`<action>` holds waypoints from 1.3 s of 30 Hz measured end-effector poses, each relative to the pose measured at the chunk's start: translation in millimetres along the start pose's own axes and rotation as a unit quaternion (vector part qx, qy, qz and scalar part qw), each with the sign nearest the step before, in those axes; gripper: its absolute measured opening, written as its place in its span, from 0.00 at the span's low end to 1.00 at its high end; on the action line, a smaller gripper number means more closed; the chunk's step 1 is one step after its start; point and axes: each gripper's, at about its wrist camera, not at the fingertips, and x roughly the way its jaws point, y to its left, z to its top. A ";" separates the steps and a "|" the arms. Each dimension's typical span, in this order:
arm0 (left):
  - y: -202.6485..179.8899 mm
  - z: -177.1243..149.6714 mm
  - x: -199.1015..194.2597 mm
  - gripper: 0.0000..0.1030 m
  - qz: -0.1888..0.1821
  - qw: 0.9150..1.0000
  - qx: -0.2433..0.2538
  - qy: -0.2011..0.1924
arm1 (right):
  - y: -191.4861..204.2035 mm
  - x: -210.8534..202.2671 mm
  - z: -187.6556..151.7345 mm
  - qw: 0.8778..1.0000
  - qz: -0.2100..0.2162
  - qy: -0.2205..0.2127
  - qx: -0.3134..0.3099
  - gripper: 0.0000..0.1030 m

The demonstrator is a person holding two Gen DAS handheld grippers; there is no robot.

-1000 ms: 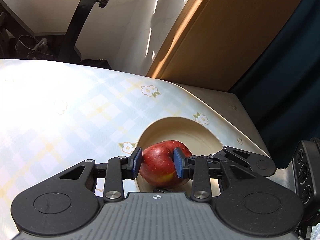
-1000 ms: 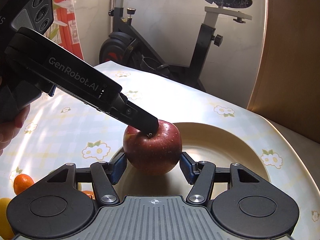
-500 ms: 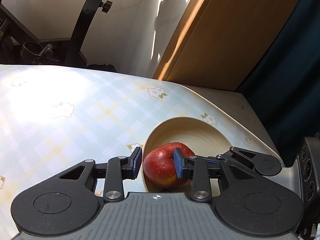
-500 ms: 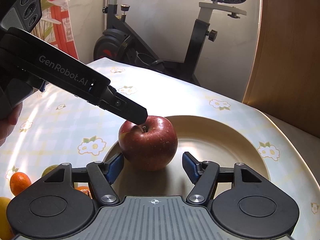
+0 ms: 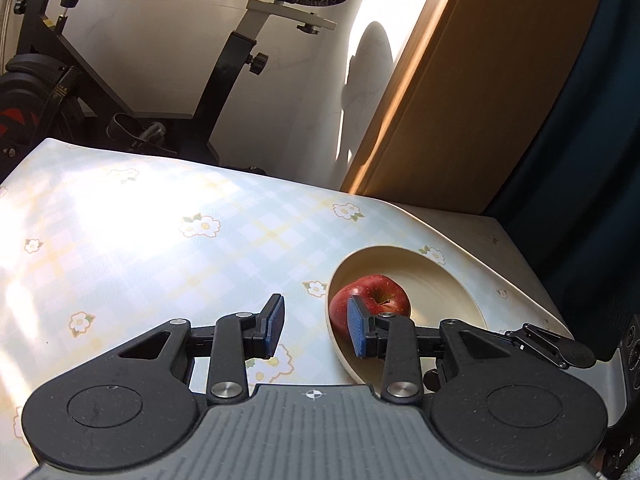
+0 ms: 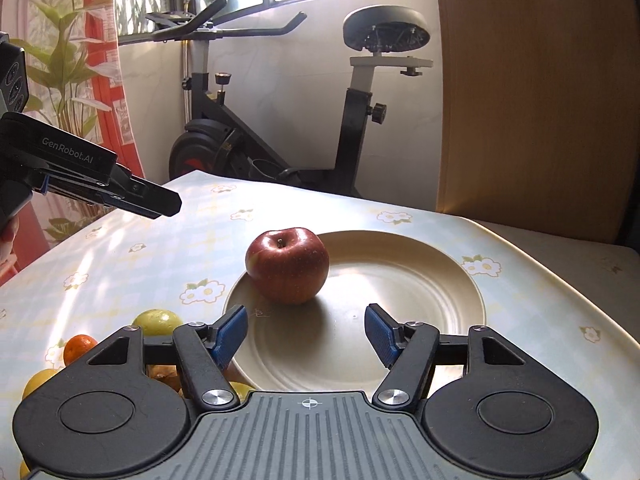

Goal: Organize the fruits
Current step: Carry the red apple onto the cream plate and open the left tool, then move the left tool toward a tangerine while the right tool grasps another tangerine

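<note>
A red apple (image 6: pixel 287 266) stands upright on the left part of a cream plate (image 6: pixel 420 292). It also shows in the left wrist view (image 5: pixel 376 296), on the plate (image 5: pixel 448 292). My right gripper (image 6: pixel 306 336) is open and empty, just in front of the apple, apart from it. My left gripper (image 5: pixel 316 330) is open and empty, to the left of the plate over the tablecloth; in the right wrist view its fingers (image 6: pixel 152 200) hang above the table, left of the apple.
A green fruit (image 6: pixel 158 322), an orange (image 6: pixel 78 348) and yellow fruits (image 6: pixel 40 380) lie left of the plate, partly behind my right gripper. An exercise bike (image 6: pixel 280 128) stands beyond the table's far edge. A wooden panel (image 6: pixel 532 100) rises at the back right.
My left gripper let go of the apple, opened and drew back up and to the left. My right gripper opened wider and pulled back. The apple stays on the plate.
</note>
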 end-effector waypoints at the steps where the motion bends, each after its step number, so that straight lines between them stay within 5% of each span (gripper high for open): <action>1: 2.1 -3.8 -6.5 0.35 0.004 1.000 0.000 -0.004 | 0.7 -6.7 -4.8 1.000 -0.001 -0.006 0.002 0.59; 8: 8.1 -29.0 -43.2 0.36 0.035 0.999 -0.015 -0.031 | 9.1 -47.3 -38.2 0.999 -0.021 -0.041 -0.009 0.59; 20: -4.4 -59.7 -65.0 0.40 0.051 0.998 -0.012 -0.043 | 13.2 -75.4 -73.4 0.998 -0.038 -0.027 -0.032 0.58; 39: 10.6 -89.8 -73.0 0.40 0.065 0.996 -0.054 -0.031 | -3.0 -73.7 -82.3 0.999 0.026 0.018 0.030 0.39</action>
